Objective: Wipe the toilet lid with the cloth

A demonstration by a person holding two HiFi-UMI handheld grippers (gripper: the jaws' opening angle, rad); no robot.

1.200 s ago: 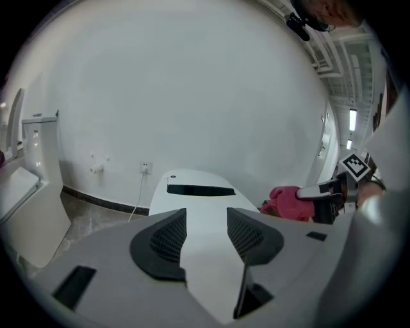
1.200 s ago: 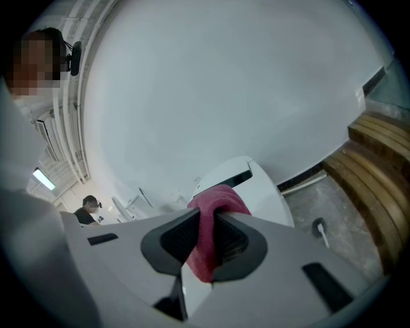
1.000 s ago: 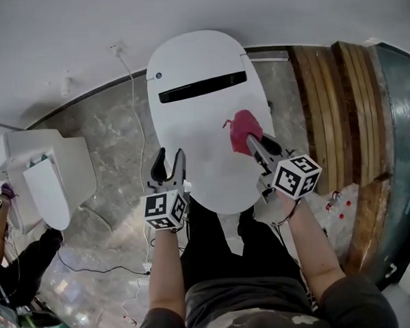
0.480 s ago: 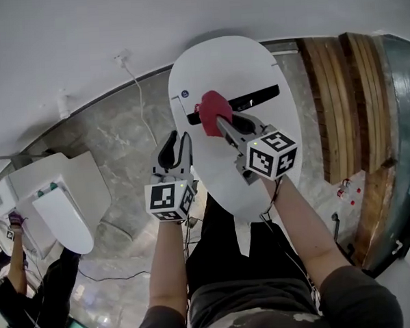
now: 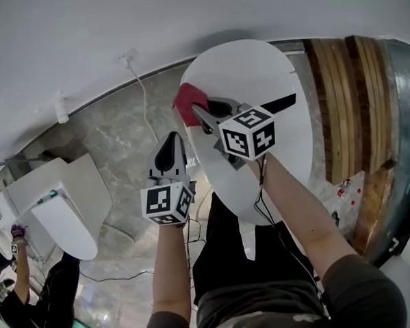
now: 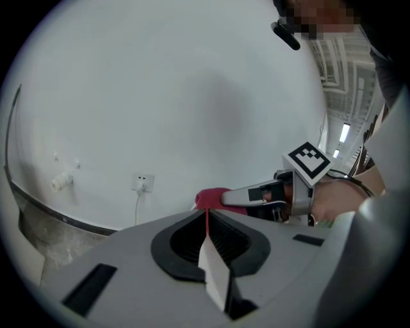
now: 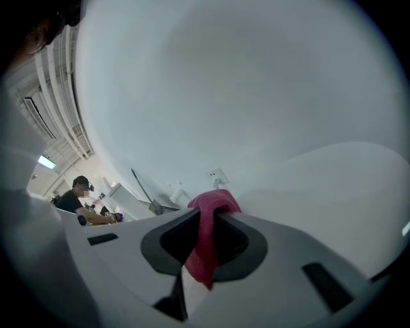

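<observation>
Grey veined floor tile sat under the left gripper, whose jaws had just been closing and were pressed together on nothing. Next over, the crimson cloth, a soft nubby wad, was pinched tight in the right gripper at the far left rim of the toilet lid. Looked mid-wipe to me. The lid was a smooth glossy white oval with no visible streaks, so I couldn't say which parts were done. My guess was the near end needed a pass.
</observation>
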